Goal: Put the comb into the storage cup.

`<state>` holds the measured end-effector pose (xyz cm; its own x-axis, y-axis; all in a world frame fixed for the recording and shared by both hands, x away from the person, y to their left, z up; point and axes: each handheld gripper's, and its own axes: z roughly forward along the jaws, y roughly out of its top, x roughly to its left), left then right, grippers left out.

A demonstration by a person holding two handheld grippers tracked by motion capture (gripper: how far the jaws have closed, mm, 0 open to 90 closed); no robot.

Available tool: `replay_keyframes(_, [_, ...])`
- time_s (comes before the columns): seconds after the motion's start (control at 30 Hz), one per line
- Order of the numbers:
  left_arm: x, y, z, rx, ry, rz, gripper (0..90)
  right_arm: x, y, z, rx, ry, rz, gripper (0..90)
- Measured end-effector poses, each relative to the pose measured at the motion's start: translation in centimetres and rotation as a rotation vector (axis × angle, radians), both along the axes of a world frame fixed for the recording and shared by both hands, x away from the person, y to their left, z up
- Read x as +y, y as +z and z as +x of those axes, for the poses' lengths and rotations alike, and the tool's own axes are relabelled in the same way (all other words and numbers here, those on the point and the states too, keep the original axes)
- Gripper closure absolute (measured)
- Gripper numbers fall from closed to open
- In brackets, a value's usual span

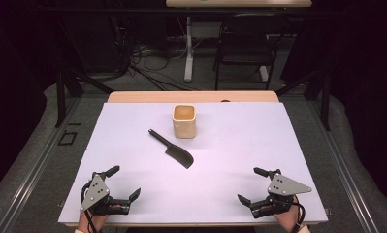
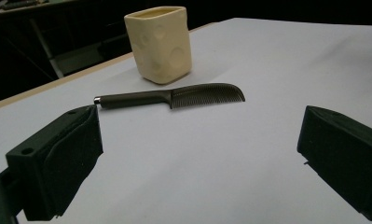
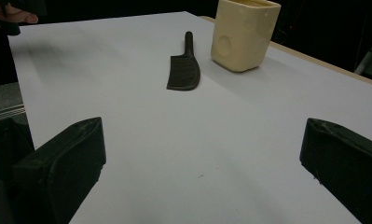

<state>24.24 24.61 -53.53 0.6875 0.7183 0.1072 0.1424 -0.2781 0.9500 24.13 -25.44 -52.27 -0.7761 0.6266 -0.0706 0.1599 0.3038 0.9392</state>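
The left gripper (image 1: 117, 183) rests at the near left corner of the table (image 1: 230, 145), well short of the cup (image 1: 185, 121), its 2 jaws spread wide with nothing between them. The black comb (image 1: 172, 149) lies flat just in front of the cup, slightly to its left, with its handle tip pointing away toward the cup's left side and its toothed end nearer the person. The right gripper (image 1: 251, 185) sits at the near right corner, equally far from the cup, jaws also wide apart and empty.

The likely trouble: the comb lies thin and flat, so jaws coming down may skid it along the smooth sheet or knock it into the cup and tip it.

The left gripper view shows the comb's fine teeth (image 2: 207, 95) and the cup's dimpled wall (image 2: 159, 44); the high view shows neither, but gives the cup's open mouth.
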Motion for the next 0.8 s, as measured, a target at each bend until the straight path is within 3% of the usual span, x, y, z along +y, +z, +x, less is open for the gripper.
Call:
replay_keyframes(0.3, [-0.3,0.2,0.5,0.016,0.018,0.019,0.0,0.0,0.0,0.1,-0.002,-0.001,-0.007,0.0])
replay_keyframes(0.43, [-0.3,0.3,0.9,0.031,0.028,0.028,0.0,0.0,0.0,0.0,-0.001,-0.002,-0.01,0.0])
replay_keyframes(0.5, [-0.4,0.3,1.2,0.06,0.031,0.024,0.0,0.0,-0.1,0.0,0.002,-0.001,-0.011,0.0])
replay_keyframes(0.8, [-1.0,0.5,2.5,0.078,0.038,0.026,0.2,0.1,-0.1,0.1,0.002,-0.003,-0.019,0.0])
